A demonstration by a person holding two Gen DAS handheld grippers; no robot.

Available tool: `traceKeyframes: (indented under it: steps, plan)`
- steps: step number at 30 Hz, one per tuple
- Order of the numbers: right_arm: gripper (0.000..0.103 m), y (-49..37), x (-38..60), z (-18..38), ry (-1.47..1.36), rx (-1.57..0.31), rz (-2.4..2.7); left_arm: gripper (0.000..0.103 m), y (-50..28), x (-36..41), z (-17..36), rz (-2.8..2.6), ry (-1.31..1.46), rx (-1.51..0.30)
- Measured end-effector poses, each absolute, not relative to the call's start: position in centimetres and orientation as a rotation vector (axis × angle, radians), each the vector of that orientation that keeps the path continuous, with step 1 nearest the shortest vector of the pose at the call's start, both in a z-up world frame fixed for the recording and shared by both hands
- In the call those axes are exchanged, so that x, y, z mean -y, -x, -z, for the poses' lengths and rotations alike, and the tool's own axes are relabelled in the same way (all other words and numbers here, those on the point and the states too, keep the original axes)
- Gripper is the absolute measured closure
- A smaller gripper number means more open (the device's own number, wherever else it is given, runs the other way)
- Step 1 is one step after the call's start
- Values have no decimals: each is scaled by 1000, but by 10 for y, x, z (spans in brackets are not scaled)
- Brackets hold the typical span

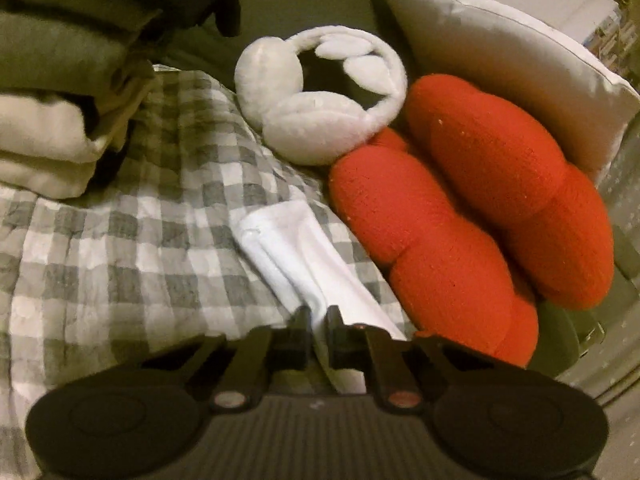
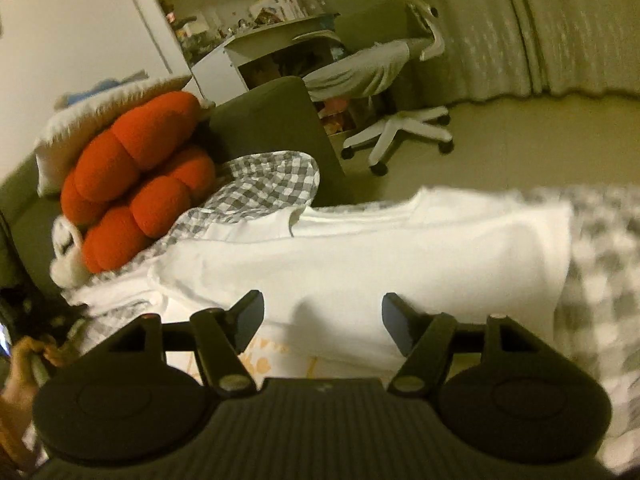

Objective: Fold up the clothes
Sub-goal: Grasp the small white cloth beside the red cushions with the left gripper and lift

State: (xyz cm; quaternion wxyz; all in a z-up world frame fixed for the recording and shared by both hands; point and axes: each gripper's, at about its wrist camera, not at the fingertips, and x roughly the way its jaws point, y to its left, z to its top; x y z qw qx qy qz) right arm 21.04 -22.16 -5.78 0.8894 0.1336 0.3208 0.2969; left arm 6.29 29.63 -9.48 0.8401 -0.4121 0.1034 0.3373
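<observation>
- In the left wrist view, the left gripper [image 1: 318, 320] sits at the bottom centre, its jaws pinched nearly together on a bunched strip of the white shirt [image 1: 298, 248], likely a sleeve or corner.
- That strip runs up the middle of the frame across the grey checked blanket [image 1: 120, 248], just beside the red cushion [image 1: 460, 208] on the right.
- A stack of folded clothes [image 1: 52, 120] sits at the upper left; white earmuffs [image 1: 320, 96] lie at the upper centre.
- In the right wrist view, the right gripper [image 2: 322, 322] stands wide open at the bottom centre, holding nothing, with the shirt's body [image 2: 360, 256] spread across the middle of the frame beyond it.
- Risk: the left grip appears to catch only a thin bunch, so a pull could slip it free.
- Risk: with only one end held, lifting could drag and wrinkle the shirt or skew the fold.
- Risk: a swing to the right could snag the cushion.
</observation>
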Motion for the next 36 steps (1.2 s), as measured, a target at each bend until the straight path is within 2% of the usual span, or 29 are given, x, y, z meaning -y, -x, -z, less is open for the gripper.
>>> traceKeyframes:
  steps: [6, 20, 36]
  plan:
    - [34, -209, 237, 57, -351, -649, -640, 97, -67, -278, 63, -666, 740, -147]
    - [33, -211, 249, 59, -429, -657, -673, 97, -86, -203, -38, -372, 639, 17]
    - [32, -214, 251, 60, -445, -667, -684, 97, -135, -128, -59, -74, 744, 18]
